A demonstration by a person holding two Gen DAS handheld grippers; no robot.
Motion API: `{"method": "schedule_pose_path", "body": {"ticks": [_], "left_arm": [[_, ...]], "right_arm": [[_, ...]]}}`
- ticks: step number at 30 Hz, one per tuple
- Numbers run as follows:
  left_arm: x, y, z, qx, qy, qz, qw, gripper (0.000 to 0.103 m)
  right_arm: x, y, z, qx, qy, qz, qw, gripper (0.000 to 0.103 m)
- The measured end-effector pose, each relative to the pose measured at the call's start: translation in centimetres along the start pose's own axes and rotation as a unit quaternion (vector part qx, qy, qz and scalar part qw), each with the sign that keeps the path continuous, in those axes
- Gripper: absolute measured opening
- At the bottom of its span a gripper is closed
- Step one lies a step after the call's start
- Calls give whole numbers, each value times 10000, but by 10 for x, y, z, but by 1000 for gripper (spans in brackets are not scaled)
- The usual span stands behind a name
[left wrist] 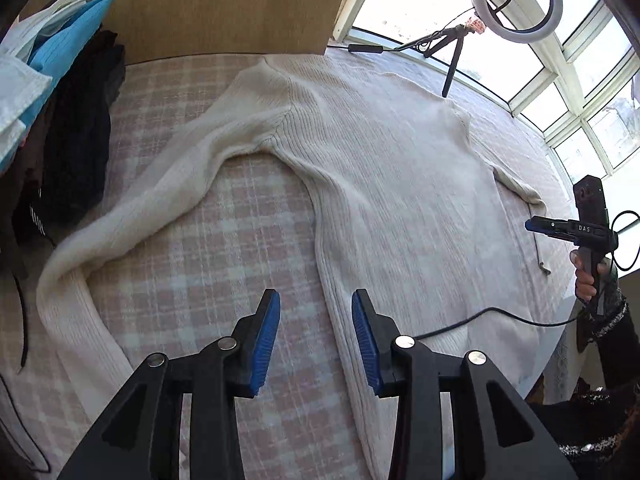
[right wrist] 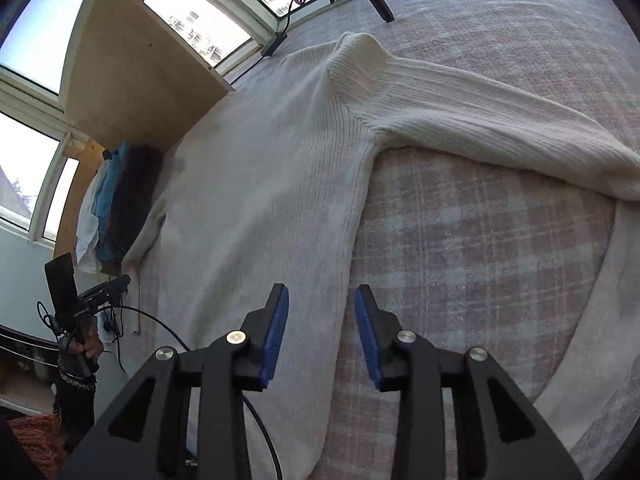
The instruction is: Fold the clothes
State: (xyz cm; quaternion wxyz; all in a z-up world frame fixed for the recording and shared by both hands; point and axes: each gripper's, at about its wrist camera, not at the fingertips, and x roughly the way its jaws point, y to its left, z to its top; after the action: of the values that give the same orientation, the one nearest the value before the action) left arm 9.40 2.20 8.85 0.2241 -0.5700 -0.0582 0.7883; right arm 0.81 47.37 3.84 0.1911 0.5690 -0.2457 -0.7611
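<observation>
1. A cream sweater [left wrist: 380, 152] lay flat, sleeves spread, on a plaid-covered bed [left wrist: 224, 240].
2. The left hand-held gripper [left wrist: 316, 336] hovered over the sweater's left side edge, jaws apart and empty.
3. The right hand-held gripper [right wrist: 322, 332], likewise open and empty, hung above the opposite edge.
4. Good practice: pinch each edge squarely, then lift evenly.

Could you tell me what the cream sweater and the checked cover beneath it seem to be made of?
The sweater looks like a soft ribbed knit, perhaps wool or acrylic: fine parallel ribs run along its body and sleeves, matte. The cover looks like thin woven cloth, possibly cotton: flat, with a faded pink and white check.
</observation>
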Motion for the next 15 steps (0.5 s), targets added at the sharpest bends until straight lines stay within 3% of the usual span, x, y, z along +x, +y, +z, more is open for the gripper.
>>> {"method": "schedule_pose_path", "body": {"ticks": [2,4,7,12,15], "left_arm": [[-18,-4,-29,-68,-19,-62,10000,36],[-24,-6,-52,-212,24,-80,9997,43],[-12,-11,-81,-470,395,-374,9974,44],[19,-32,-101,-356,653,-148,9971,44],[29,-44,-106,-223,602,-66,9979,44]], "right_arm": [[-19,0,-29,126,-14,291,9995,34],[-36,0,-55,197,-82,431,9988,40],[-29,8,-78,-32,163,35,9999,44],[10,23,-99,-515,403,-458,9968,44],[32,33,-106,-817,538,-662,9930,44]]}}
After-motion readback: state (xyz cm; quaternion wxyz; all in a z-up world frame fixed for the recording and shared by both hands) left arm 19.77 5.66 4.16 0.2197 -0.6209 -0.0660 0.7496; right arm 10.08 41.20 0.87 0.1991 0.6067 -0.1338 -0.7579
